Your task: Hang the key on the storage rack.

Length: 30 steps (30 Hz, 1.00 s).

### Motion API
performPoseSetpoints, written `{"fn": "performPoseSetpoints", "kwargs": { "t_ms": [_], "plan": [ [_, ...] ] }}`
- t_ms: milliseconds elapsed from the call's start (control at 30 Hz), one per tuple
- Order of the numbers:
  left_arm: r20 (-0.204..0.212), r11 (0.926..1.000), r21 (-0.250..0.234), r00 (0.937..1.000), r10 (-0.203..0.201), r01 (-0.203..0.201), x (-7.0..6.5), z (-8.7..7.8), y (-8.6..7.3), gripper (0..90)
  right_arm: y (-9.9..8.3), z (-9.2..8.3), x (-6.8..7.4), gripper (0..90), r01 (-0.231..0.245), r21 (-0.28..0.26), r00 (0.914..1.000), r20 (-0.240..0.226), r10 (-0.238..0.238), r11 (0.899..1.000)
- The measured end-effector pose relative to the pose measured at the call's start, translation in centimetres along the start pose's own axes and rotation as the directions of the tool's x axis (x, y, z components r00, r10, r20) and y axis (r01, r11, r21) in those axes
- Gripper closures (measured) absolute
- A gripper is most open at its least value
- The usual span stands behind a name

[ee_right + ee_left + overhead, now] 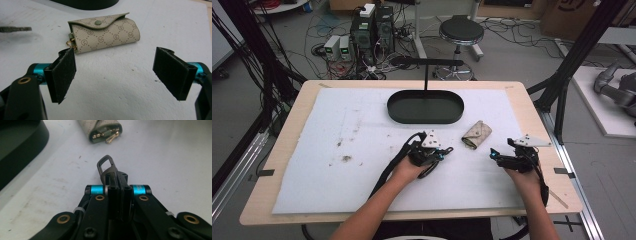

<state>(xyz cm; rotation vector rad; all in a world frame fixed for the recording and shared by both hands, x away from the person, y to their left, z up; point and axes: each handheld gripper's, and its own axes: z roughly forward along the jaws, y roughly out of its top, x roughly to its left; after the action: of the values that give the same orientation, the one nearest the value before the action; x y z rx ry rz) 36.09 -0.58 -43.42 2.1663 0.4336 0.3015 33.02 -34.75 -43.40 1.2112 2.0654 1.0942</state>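
Observation:
My left gripper (pixel 446 150) (pixel 117 177) is shut on a small dark metal clip (pixel 111 170), whose loop sticks out past the pads just above the white mat. A beige patterned key pouch (pixel 476 135) (pixel 102 130) (pixel 105 35) with green trim lies on the mat beyond it, its open end showing gold hooks. My right gripper (pixel 495 155) (pixel 115 72) rests low on the mat to the right of the pouch. It is open, its pads (pixel 63 75) wide apart with nothing between them, and the pouch lies a short way ahead of them.
A black oval tray (pixel 398 114) (pixel 25 147) with an upright post stands at the back middle of the white mat (pixel 337 170). Past the wooden table's far edge are a stool (pixel 461 32), computer boxes and cables. Black frame posts stand at both sides.

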Motion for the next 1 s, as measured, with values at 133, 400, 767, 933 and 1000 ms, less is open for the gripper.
{"fn": "performPoseSetpoints", "kwargs": {
  "t_ms": [133, 400, 767, 933, 1000],
  "plan": [
    [-0.014, 0.9996, -0.026, 0.9999, -0.007, 0.007, 0.3, -0.9, 0.3, 88.2, 0.0, 0.0, 0.0, 19.0, 0.001, -0.001, 1.0000, -0.001, -0.001, 1.000],
    [-0.057, 0.9957, -0.092, 0.9982, -0.021, 0.015, 1.9, -4.1, 1.7, 88.2, 0.1, 0.1, 0.2, 19.0, 0.004, -0.001, 1.0000, -0.004, -0.004, 1.000],
    [-0.100, 0.9866, -0.153, 0.9923, -0.073, 0.057, 5.2, -8.0, 2.6, 88.1, 0.1, 0.2, 0.2, 19.0, 0.003, 0.000, 1.0000, -0.009, -0.003, 1.000],
    [-0.118, 0.9832, -0.170, 0.9892, -0.087, 0.067, 6.8, -9.5, 3.3, 88.1, 0.1, 0.3, 0.3, 19.0, 0.005, 0.004, 0.9999, -0.010, -0.005, 1.000],
    [-0.122, 0.9821, -0.176, 0.9884, -0.090, 0.068, 7.4, -10.0, 3.6, 88.1, 0.1, 0.3, 0.3, 19.0, 0.003, 0.006, 0.9999, -0.010, -0.003, 1.000]
  ]
}}
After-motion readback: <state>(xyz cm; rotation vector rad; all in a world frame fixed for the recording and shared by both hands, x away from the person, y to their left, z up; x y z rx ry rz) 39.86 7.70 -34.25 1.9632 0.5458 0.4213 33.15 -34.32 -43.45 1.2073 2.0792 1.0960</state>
